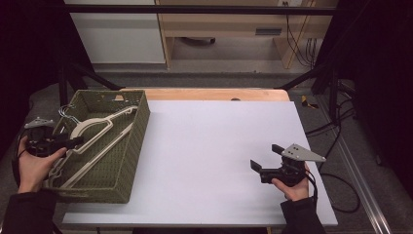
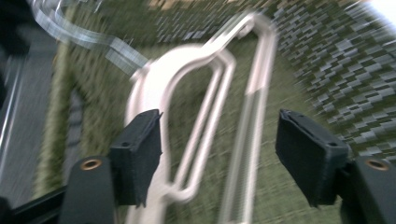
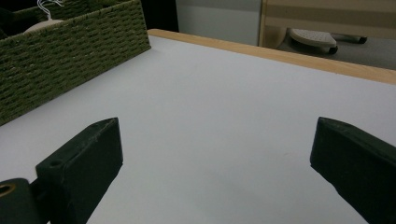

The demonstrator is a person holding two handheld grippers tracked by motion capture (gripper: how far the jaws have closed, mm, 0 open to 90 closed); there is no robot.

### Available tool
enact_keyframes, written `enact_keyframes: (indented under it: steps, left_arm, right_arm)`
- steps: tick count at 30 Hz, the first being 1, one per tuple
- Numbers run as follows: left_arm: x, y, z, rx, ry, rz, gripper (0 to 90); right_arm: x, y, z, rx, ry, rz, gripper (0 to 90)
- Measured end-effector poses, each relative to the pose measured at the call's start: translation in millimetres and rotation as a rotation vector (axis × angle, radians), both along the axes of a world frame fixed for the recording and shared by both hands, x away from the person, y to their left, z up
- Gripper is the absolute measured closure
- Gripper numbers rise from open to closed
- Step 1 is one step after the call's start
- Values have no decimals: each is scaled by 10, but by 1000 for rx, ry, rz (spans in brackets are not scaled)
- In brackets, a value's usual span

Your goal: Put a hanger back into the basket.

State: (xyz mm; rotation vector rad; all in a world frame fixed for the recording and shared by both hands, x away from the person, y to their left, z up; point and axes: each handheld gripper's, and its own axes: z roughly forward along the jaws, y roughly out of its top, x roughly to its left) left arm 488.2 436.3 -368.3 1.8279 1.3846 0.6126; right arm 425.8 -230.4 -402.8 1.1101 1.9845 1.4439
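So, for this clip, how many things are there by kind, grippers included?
Hangers: 2, both white, lying in the basket, first hanger, second hanger
Basket: 1, green woven basket
Grippers: 2, left gripper over the basket, right gripper above the table, both open
Total: 5

Basket (image 1: 127, 161): woven green wall, no label or lettering legible.
Hangers (image 1: 92, 127): pale plastic, no brand mark or size number legible.
Table (image 1: 214, 146): plain white top, no print or sign.
Left tool (image 2: 219, 154): black pads, no marking legible; view blurred.
Right tool (image 3: 215, 163): black pads, no marking legible.
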Motion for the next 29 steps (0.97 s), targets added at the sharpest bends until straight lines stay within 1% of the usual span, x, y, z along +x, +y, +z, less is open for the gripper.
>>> enact_keyframes:
  steps: [1, 2, 4, 5, 7, 8, 11, 13, 15, 17, 18, 19, 21, 23, 25, 26, 27, 29]
  left_arm:
    - [-29, -45, 30, -3, -20, -11, 275]
    - [-56, -94, 57, -6, -32, -26, 225]
    - [-112, -196, 115, -8, -54, -54, 213]
    - [-139, -255, 142, -15, -62, -68, 196]
    - [-191, -368, 193, -29, -91, -95, 158]
    - [-218, -425, 218, -30, -106, -110, 140]
    - [-310, -591, 287, -66, -149, -168, 124]
    - [-371, -714, 315, -78, -172, -202, 117]
    - [-427, -837, 328, -86, -184, -241, 104]
    - [-482, -955, 323, -95, -205, -275, 99]
    - [-526, -1074, 302, -107, -214, -311, 92]
    - [-526, -1074, 302, -107, -214, -311, 92]
    - [-558, -1190, 275, -98, -214, -346, 90]
    - [-583, -1299, 238, -99, -221, -365, 88]
    - [-597, -1389, 195, -105, -219, -386, 88]
    - [-605, -1430, 173, -102, -218, -388, 88]
    - [-610, -1493, 128, -80, -214, -390, 89]
    - [-613, -1514, 107, -72, -214, -389, 89]
  right_arm:
    - [-3, -10, 2, -5, -2, 4, 29]
    - [-5, -11, 5, 2, -11, 1, 26]
    - [-6, -11, 7, 4, -9, -2, 25]
    - [-7, -12, 8, 3, -12, -1, 24]
    - [-15, -18, 15, 2, -15, 2, 21]
    - [-17, -21, 19, 3, -15, 2, 17]
    - [-25, -36, 31, 4, -21, -5, 10]
    - [-26, -40, 34, 8, -21, -10, 9]
    - [-30, -54, 38, 9, -23, -13, 5]
    - [-32, -56, 41, 9, -27, -15, 5]
    - [-40, -62, 46, 11, -31, -8, 5]
    - [-44, -64, 50, 11, -35, -6, 5]
    - [-48, -69, 52, 12, -38, -2, 5]
    - [-55, -79, 58, 14, -42, 3, 5]
    - [-62, -93, 65, 17, -43, 5, 5]
    - [-64, -98, 68, 19, -43, 4, 5]
    - [-70, -111, 73, 25, -45, 10, 5]
    - [-71, -114, 76, 23, -44, 12, 5]
